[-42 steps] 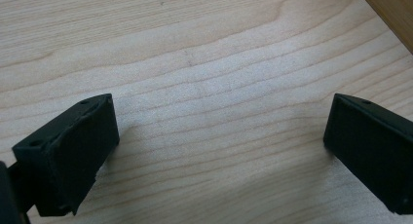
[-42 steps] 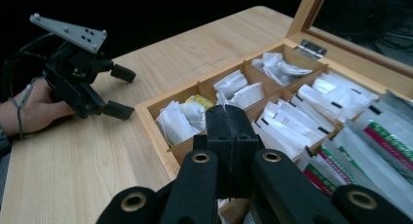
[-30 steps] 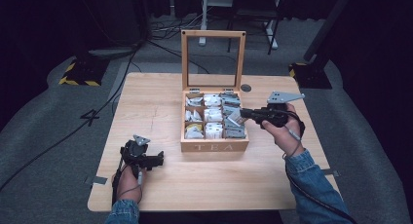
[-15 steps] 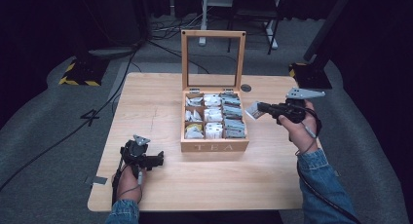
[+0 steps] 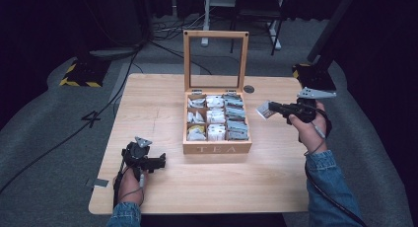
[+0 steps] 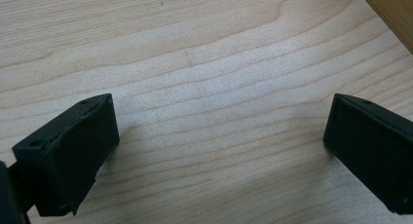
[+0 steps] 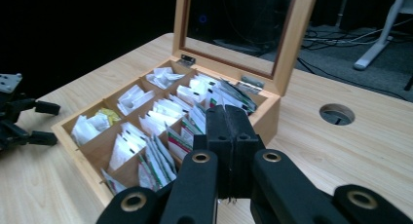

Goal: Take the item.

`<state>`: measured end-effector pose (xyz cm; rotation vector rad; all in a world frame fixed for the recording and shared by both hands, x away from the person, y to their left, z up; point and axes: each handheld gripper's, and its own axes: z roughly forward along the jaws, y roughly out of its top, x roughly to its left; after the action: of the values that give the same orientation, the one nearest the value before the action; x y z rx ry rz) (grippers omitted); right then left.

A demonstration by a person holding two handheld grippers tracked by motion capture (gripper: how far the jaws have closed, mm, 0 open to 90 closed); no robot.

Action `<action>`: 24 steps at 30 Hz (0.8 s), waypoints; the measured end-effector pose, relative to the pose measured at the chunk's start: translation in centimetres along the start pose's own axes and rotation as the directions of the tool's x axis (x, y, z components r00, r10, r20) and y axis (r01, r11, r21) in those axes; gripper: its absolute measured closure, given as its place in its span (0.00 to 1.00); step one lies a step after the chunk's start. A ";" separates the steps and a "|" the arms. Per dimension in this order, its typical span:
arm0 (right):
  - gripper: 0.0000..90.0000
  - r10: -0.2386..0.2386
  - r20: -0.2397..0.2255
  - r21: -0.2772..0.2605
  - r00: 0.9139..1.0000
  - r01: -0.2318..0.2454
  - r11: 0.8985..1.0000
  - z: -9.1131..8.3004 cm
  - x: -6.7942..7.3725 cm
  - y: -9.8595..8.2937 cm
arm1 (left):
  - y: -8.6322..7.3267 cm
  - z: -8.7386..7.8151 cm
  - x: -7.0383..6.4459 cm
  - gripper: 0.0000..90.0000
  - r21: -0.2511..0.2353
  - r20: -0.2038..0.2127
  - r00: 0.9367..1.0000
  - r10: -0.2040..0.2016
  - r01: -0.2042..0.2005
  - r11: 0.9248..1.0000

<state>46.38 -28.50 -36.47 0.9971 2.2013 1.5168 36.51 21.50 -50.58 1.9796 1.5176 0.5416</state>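
- high view: the right gripper now hangs clear of the wooden tea box, just off the box's right wall, with a white tea bag packet pinched at its tip. a second ago that same gripper reached over the box's right-hand compartments, so the packet has come up and out sideways.
- right gripper view: its jaws stand pressed together with almost no gap; the packet itself is hidden behind them here, and only a thin sliver shows at their seam. ahead of and below this gripper lies the open box, its compartments full of tea bags, with the glass lid standing upright beyond them.
- high view: the left gripper rests low on the table, well apart from the box's front left corner and right where it was a second ago.
- left gripper view: its jaws stand wide apart over bare wood, holding nothing; a corner of the box shows at the upper right.
- judgement: the pick looks done. what remains is likely to carry the packet to a bare spot of table on the near right of this gripper and set it down; the thin packet could slip or swing in so narrow a pinch.
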 end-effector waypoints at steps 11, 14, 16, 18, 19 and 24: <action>1.00 0.040 0.062 0.046 0.997 -0.043 0.998 0.7 -2.1 -1.5 | 0.0 0.0 0.0 0.00 0.000 0.000 1.000 0.000 0.000 1.000; 1.00 0.051 0.070 0.059 0.996 -0.055 0.997 1.1 -2.6 -2.0 | 0.0 0.0 0.0 0.00 0.000 0.000 1.000 0.000 0.000 1.000; 1.00 0.060 0.073 0.071 0.996 -0.065 0.995 1.4 -2.9 -2.4 | 0.0 0.0 0.0 0.00 0.000 0.000 1.000 0.000 0.000 1.000; 1.00 0.072 0.079 0.084 0.994 -0.079 0.993 1.7 -3.3 -2.8 | 0.0 0.0 0.0 0.00 0.000 0.000 1.000 0.000 0.000 1.000; 1.00 0.074 0.083 0.089 0.994 -0.081 0.993 1.8 -3.5 -3.0 | 0.0 0.0 0.0 0.00 0.000 0.000 1.000 0.000 0.000 1.000; 1.00 0.090 0.115 0.123 0.989 -0.105 0.987 2.2 -4.3 -3.9 | 0.0 0.0 0.0 0.00 0.001 0.000 1.000 0.000 0.000 1.000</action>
<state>49.34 -30.69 -41.55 1.2148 2.2255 1.3385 36.50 21.50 -50.57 1.9801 1.5179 0.5414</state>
